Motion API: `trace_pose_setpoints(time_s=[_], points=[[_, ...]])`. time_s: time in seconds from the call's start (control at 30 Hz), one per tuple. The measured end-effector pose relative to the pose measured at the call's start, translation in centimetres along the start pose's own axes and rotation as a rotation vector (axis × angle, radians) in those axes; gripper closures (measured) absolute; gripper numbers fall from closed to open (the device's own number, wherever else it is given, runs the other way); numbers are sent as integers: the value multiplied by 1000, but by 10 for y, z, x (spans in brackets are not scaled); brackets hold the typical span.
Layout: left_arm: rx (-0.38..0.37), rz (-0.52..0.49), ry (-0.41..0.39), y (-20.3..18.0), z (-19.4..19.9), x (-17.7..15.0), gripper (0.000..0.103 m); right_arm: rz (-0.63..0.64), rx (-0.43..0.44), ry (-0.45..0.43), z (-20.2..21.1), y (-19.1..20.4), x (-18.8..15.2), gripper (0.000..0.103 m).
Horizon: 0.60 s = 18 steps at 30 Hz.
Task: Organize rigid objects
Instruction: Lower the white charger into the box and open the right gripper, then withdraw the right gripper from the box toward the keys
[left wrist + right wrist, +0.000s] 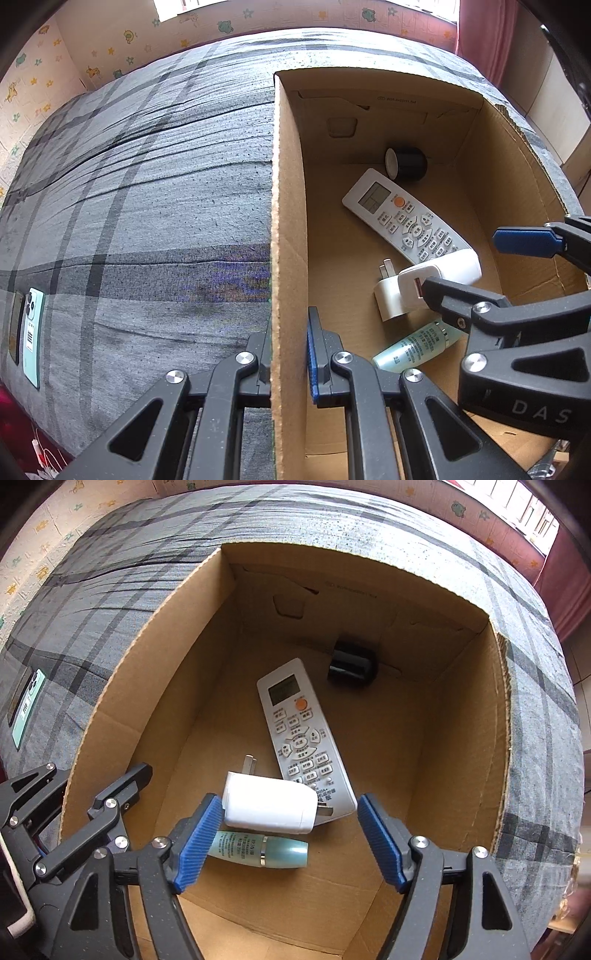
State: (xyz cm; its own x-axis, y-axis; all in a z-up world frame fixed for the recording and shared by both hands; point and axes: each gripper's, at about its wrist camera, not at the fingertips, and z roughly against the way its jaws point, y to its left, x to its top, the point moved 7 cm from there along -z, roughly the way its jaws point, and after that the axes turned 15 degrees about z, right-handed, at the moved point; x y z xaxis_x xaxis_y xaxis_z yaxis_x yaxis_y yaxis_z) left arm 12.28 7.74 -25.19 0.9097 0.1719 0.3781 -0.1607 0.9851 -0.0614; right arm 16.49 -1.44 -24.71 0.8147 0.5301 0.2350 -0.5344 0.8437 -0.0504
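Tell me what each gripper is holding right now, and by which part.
The left gripper is shut on the cardboard box, clamping the top edge of its side wall. The right gripper is open above the white charger and holds nothing.

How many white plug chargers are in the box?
2: a big charger lying between the right gripper's open jaws, and a smaller one beside it, partly hidden.
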Motion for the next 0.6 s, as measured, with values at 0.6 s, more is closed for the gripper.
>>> trace_pose_setpoints(time_s=[0.6], points=[[5, -3, 3, 1, -2, 3, 90, 4, -54, -92, 44, -17, -10, 9]])
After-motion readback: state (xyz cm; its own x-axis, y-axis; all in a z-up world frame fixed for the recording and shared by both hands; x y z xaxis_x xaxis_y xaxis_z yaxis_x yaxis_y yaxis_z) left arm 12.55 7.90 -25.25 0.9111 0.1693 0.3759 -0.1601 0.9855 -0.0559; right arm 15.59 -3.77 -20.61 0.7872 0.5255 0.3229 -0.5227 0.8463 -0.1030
